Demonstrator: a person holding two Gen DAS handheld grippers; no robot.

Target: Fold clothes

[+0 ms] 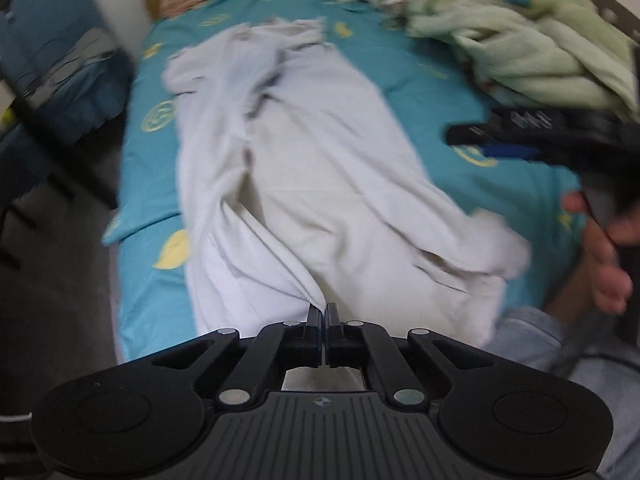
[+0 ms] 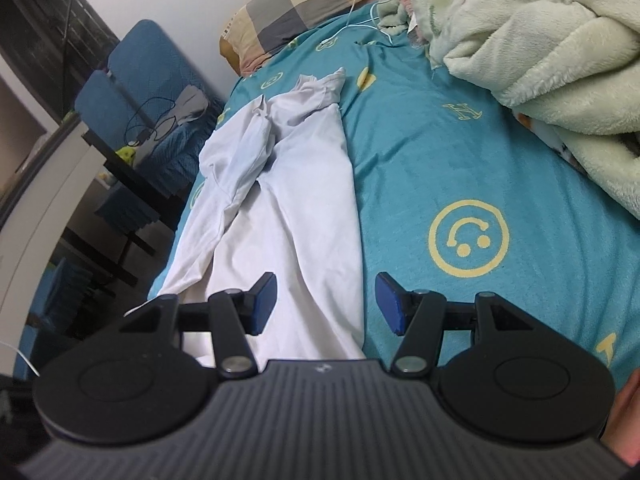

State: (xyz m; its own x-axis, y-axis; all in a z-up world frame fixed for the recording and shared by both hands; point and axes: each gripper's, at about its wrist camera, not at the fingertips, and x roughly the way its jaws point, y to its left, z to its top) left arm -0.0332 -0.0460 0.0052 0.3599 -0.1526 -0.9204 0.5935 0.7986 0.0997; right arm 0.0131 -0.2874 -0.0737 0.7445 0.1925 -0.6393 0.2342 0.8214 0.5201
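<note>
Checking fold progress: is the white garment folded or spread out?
Partly folded: the white garment lies lengthwise on the teal sheet, its left side bunched over itself.

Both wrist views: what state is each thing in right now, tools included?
Left tool: shut on a pinched fold of the white garment.
Right tool: open, holding nothing, over the garment's edge.
White garment: spread lengthwise on the bed, wrinkled, not folded yet.
Green blanket: bunched in a heap.
Teal sheet: flat.

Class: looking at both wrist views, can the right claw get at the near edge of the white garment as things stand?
Probably yes. The right claw is open over the white garment, whose edge lies between its pads, with only teal bedsheet beside it.
</note>
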